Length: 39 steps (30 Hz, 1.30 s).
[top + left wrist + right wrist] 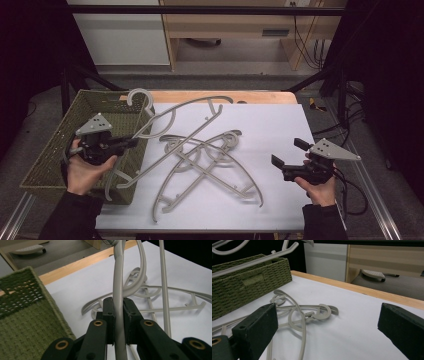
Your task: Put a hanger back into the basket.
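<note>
Left gripper clamped on a pale grey curved plastic hanger, lifted off the white table sheet, hook end over the rim of the green woven basket at the table's left; right gripper gaping wide, nothing between the jaws, held just above the sheet's right edge. Judged early: basket interior seemingly bare, though partly hidden by hand and hanger; 2 more grey plastic hangers crossed mid-sheet, not yet picked up.
</note>
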Tool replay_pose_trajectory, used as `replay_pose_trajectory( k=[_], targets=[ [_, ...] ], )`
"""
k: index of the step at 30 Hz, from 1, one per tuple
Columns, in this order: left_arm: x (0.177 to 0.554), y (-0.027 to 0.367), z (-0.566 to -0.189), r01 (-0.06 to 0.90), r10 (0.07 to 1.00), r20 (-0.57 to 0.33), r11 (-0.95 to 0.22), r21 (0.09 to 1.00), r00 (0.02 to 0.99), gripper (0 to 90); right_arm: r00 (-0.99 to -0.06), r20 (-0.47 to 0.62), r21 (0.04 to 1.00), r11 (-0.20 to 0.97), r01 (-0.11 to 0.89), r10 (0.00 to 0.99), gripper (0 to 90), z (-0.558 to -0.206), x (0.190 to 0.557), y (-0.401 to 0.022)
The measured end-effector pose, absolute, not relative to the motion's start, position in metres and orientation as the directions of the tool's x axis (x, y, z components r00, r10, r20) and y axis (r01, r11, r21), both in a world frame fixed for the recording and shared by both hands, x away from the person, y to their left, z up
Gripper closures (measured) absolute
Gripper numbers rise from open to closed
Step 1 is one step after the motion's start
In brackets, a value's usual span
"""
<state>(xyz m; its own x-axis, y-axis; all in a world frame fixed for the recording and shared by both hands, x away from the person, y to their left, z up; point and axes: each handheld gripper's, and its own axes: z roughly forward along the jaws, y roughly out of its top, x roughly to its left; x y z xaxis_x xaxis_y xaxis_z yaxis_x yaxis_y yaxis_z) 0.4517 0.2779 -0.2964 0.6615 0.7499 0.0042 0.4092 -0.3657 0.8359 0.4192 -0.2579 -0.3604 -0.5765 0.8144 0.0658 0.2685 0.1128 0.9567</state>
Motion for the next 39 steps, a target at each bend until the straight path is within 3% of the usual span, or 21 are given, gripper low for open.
replay_pose_trajectory(
  k=[15, 39],
  targets=[
    [0.475, 0.343, -0.275, 0.382, 0.793, 0.048, -0.345, 0.857, 0.607, 81.6, -0.576, 0.065, 0.955, 0.117, 0.274, 0.815, 3.0, -0.362, 0.420, -0.257],
    [0.494, 0.438, -0.319, 0.483, 0.891, 0.046, -0.288, 0.827, 0.452, 81.6, -0.575, 0.070, 0.948, 0.125, 0.292, 0.815, 3.0, -0.367, 0.425, -0.253]
  ],
)
